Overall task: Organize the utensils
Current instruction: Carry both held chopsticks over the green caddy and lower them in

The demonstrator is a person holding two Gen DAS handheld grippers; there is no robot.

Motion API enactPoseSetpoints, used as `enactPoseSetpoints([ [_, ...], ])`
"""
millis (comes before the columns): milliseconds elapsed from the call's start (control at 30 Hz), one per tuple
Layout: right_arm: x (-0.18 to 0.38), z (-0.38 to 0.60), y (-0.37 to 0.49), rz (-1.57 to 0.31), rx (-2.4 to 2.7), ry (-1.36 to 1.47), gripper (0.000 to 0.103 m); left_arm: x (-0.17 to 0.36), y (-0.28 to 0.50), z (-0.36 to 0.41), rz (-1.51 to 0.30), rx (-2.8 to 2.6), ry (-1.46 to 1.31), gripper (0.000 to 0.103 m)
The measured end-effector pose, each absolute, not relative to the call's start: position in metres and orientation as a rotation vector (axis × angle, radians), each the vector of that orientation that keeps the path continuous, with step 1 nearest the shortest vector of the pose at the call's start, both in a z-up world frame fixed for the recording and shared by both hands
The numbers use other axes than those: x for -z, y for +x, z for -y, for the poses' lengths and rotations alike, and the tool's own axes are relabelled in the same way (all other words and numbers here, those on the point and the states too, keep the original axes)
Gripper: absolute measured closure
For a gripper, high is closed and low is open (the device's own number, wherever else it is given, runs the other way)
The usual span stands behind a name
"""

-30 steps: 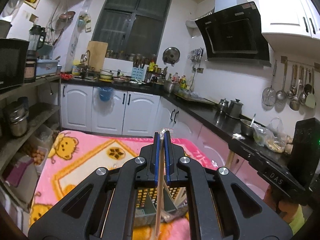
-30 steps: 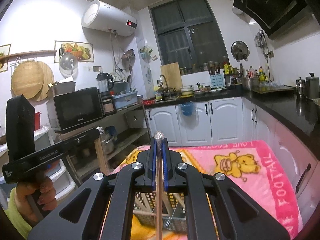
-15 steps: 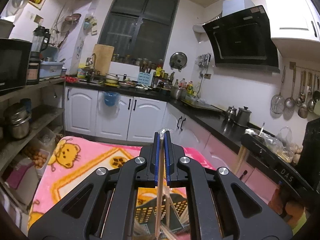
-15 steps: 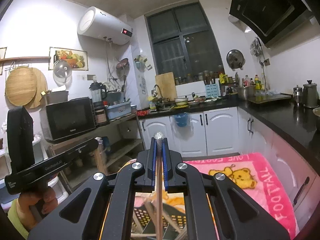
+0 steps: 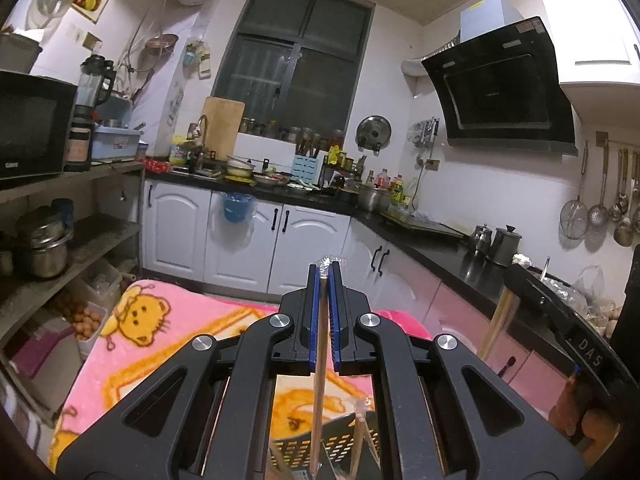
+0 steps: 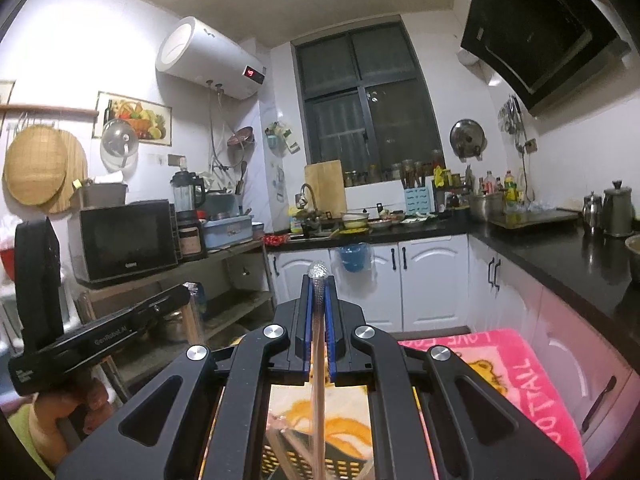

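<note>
A pink cartoon-bear blanket (image 5: 168,332) is spread below both grippers, with a dark slotted utensil basket (image 5: 344,446) resting on it. A wooden chopstick (image 5: 320,380) is clamped upright in the closed left gripper (image 5: 325,270) above the basket. Another stick with a silver tip, probably a chopstick (image 6: 318,368), is pinched in the closed right gripper (image 6: 318,276).

Home kitchen, range hood (image 5: 500,88), microwave (image 6: 124,240), white cabinets (image 5: 240,240), hanging ladles (image 5: 616,208)

Basket (image 5: 320,446) mostly behind fingers (image 5: 316,312)
</note>
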State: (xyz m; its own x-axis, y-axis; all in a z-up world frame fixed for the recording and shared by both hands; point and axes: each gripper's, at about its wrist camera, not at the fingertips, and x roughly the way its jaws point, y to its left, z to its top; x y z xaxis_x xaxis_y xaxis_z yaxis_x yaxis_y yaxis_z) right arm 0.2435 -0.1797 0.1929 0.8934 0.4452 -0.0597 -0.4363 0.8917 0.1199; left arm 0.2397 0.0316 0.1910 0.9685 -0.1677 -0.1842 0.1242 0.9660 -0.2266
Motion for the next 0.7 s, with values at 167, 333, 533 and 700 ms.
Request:
enactPoseSetpoints([
  [167,-0.176,0.175,0.249,-0.097,-0.458,0.092,0.097,-0.177,0.244,-0.032,-0.225,0.151,-0.225,0.101],
  [333,-0.158,0.172,0.255,-0.123,-0.458,0.109,0.097,-0.163,0.247,-0.028,-0.245,0.159,-0.223,0.101],
  [533,-0.139,0.17,0.258,-0.145,-0.468,0.129,0.097,-0.147,0.248,-0.022,-0.27,0.171,-0.208,0.101],
  [700,-0.127,0.166,0.261,-0.164,-0.473,0.139,0.097,-0.136,0.247,-0.018,-0.283,0.179,-0.197,0.101],
])
